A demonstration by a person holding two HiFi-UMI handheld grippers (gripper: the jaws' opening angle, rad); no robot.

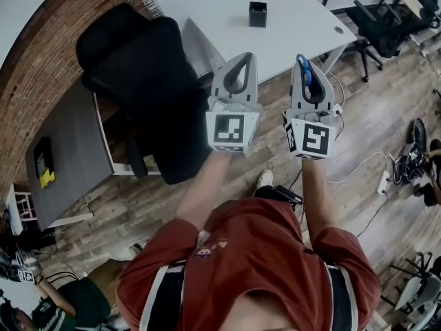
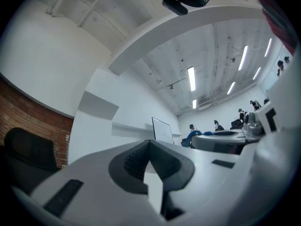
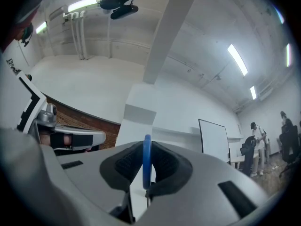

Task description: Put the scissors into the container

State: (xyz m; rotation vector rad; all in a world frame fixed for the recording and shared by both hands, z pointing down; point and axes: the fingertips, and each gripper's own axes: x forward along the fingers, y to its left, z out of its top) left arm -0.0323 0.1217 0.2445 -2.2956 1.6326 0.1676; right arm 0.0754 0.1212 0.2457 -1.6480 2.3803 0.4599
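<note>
2 steps of this job look finished and 2 look left, judging from how things lie. The scissors are off any surface and clamped in the right gripper: in the right gripper view a blue handle loop stands edge-on between the 2 dark pads, which press on it from both sides, so the jaws are closed on the handle with only that thin ring keeping them apart. The blades mostly hide down between the jaws, so I cannot say how they point. The left gripper carries nothing; in its own view the 2 jaw tips meet with nothing between them, so it seems to have no part in the hold. Both grippers are held up side by side in front of the person, over the wooden floor and beside a black chair. The container, a small black open-topped box, stands alone on the white desk, well apart from both grippers and, as far as the head view shows, with nothing in it. Picking up and lifting are done; what remains is to carry the scissors over the container's opening and to release them into it.
</note>
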